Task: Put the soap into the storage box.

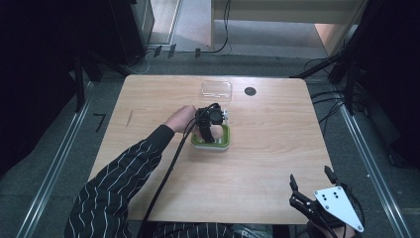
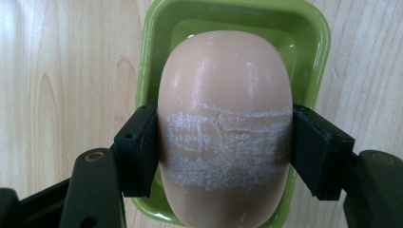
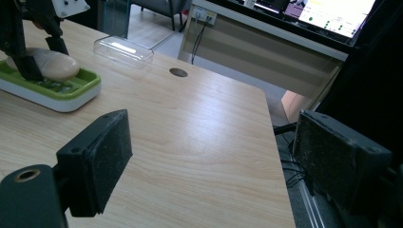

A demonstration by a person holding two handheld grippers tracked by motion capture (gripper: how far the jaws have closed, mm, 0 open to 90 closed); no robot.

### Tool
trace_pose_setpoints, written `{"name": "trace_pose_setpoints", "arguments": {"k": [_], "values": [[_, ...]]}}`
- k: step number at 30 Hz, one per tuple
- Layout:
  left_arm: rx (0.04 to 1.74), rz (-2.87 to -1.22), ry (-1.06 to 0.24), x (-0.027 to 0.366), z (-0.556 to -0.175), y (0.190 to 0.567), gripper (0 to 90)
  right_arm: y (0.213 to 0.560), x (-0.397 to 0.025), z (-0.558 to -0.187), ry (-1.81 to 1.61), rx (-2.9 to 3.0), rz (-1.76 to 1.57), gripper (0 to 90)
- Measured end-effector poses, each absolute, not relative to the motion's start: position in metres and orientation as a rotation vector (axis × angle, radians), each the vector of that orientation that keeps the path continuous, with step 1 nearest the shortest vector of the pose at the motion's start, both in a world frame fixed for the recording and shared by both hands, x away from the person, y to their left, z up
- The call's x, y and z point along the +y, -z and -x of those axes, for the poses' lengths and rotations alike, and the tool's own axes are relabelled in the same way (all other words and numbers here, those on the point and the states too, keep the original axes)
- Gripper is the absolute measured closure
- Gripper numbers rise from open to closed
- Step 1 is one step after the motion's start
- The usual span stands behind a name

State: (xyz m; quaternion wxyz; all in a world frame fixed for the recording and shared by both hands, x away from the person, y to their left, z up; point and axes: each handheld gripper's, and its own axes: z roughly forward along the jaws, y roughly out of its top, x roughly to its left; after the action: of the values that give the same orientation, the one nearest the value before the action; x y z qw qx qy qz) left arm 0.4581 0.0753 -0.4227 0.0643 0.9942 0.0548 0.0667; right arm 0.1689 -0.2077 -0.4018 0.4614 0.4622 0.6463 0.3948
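Over green dish (image 2: pixel 313 42), left tool (image 2: pixel 223 152) clamped on soap bar (image 2: pixel 223 95)

Worktop: my light wooden worktop (image 1: pixel 277 148), round hole (image 1: pixel 250 91) near its far edge.
Floor: grey, black cables (image 1: pixel 324 106) trailing.
Beyond: a lit monitor (image 3: pixel 332 14).

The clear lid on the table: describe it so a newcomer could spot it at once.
Start at the wooden table and find the green soap dish near its middle. Just beyond it, toward the far edge, lies the clear lid, see-through and empty, left of a dark round hole.
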Motion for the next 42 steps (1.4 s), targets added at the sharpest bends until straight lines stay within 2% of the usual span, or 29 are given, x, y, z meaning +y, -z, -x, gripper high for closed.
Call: {"name": "trace_pose_setpoints", "arguments": {"k": [42], "values": [[0.262, -3.004, -0.2, 0.074, -0.465, 0.436, 33.2, 0.402, -0.208, -0.169, -0.972, 1.588, -1.133, 13.4]]}}
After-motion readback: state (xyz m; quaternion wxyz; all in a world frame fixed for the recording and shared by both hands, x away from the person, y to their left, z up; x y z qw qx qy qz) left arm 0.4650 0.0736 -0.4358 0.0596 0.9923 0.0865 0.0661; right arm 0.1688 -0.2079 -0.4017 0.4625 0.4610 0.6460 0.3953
